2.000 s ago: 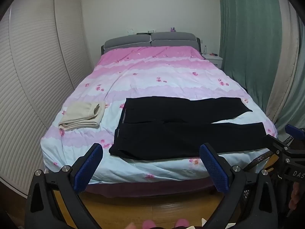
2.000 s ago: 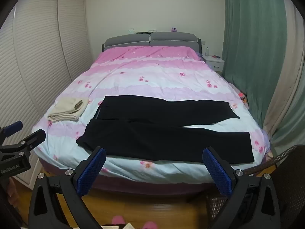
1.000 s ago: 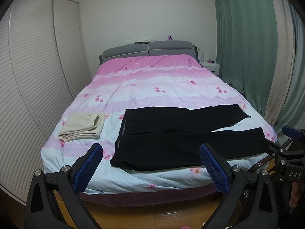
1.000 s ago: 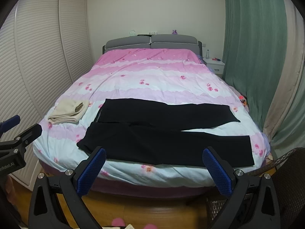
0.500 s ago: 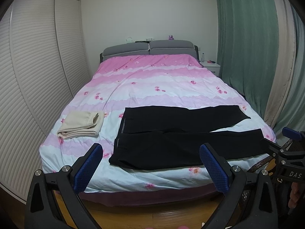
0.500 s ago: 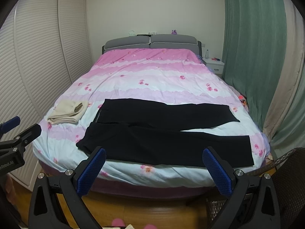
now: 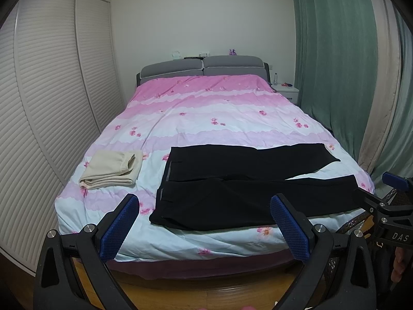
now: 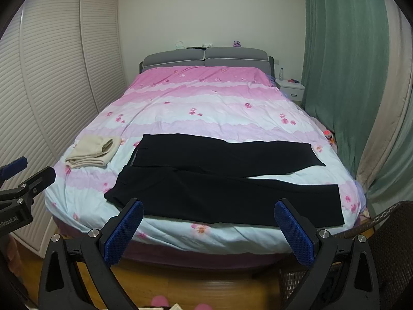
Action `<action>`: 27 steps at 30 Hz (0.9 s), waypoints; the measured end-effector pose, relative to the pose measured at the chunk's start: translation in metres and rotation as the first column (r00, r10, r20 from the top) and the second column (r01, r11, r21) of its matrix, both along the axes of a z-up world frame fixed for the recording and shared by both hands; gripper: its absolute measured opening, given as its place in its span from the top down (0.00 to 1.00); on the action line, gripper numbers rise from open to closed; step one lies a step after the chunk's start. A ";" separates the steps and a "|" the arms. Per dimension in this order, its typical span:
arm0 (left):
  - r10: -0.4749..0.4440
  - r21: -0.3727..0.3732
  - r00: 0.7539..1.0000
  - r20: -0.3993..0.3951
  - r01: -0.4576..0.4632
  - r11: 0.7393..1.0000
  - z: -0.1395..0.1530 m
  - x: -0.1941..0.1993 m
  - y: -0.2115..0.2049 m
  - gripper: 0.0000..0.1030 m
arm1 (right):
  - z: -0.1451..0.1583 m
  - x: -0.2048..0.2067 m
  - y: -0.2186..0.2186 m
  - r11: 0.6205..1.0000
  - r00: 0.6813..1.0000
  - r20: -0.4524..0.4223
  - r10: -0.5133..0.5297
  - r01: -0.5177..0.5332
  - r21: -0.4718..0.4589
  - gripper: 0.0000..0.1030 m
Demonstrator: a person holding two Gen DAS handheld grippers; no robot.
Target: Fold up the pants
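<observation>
Black pants [image 7: 245, 180] [image 8: 222, 178] lie spread flat across the foot of the bed, waistband to the left, both legs stretching right. My left gripper [image 7: 205, 222] hangs open in front of the bed's foot edge, short of the pants, nothing between its blue pads. My right gripper [image 8: 209, 227] is also open and empty, held before the near leg of the pants. Each gripper shows at the edge of the other's view: the right one [image 7: 387, 199] and the left one [image 8: 20, 178].
The bed has a pink and pale blue floral cover [image 7: 206, 113]. A folded cream garment [image 7: 111, 170] lies left of the pants. White louvred wardrobe doors [image 7: 51, 103] line the left, green curtains [image 7: 335, 64] the right. A wicker chair [image 8: 387, 245] stands near the bed's right corner.
Both views have shifted slightly, with the left gripper drifting a little relative to the bed. The pants and cream garment have not moved. Both grippers stay open.
</observation>
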State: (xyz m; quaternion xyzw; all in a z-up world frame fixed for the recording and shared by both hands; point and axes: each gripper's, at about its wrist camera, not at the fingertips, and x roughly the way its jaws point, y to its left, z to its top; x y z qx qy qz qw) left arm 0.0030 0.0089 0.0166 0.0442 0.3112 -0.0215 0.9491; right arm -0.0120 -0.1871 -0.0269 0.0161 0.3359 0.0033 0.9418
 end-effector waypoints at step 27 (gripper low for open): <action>0.025 -0.007 1.000 -0.003 -0.025 1.000 -0.004 -0.001 0.004 0.00 | 0.001 -0.002 0.005 1.000 1.000 -0.001 0.021 -0.021 -0.009 0.01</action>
